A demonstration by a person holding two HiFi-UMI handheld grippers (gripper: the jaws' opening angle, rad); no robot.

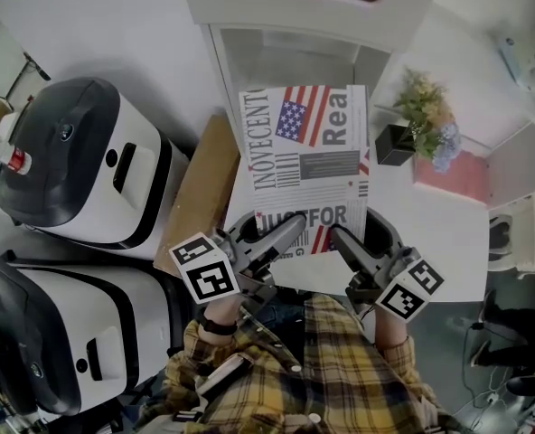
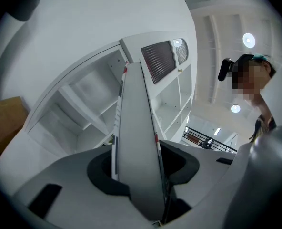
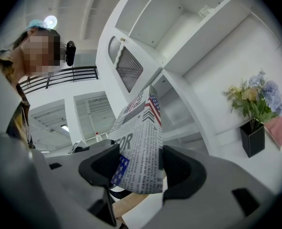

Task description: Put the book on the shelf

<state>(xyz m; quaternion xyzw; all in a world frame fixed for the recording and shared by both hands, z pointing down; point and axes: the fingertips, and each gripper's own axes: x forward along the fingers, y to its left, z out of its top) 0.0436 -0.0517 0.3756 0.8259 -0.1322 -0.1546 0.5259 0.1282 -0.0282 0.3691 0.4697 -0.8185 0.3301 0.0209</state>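
A book (image 1: 305, 163) with a newspaper-print cover and a US flag is held up in front of the white shelf (image 1: 290, 54). My left gripper (image 1: 281, 239) grips its near left corner and my right gripper (image 1: 343, 242) its near right corner. In the left gripper view the book's pale edge (image 2: 136, 128) runs up between the jaws of the left gripper (image 2: 137, 171), towards the shelf's empty compartments (image 2: 84, 104). In the right gripper view the printed cover (image 3: 142, 142) sits pinched in the right gripper (image 3: 140, 170), with the shelf (image 3: 179, 42) behind it.
A black pot of flowers (image 1: 419, 120) stands on the white table (image 1: 439, 233) to the right, also visible as the flowers (image 3: 253, 111). A pink pad (image 1: 453, 175) lies beside it. Two white-and-black machines (image 1: 78, 161) (image 1: 60, 333) stand at the left, next to a brown board (image 1: 200, 193).
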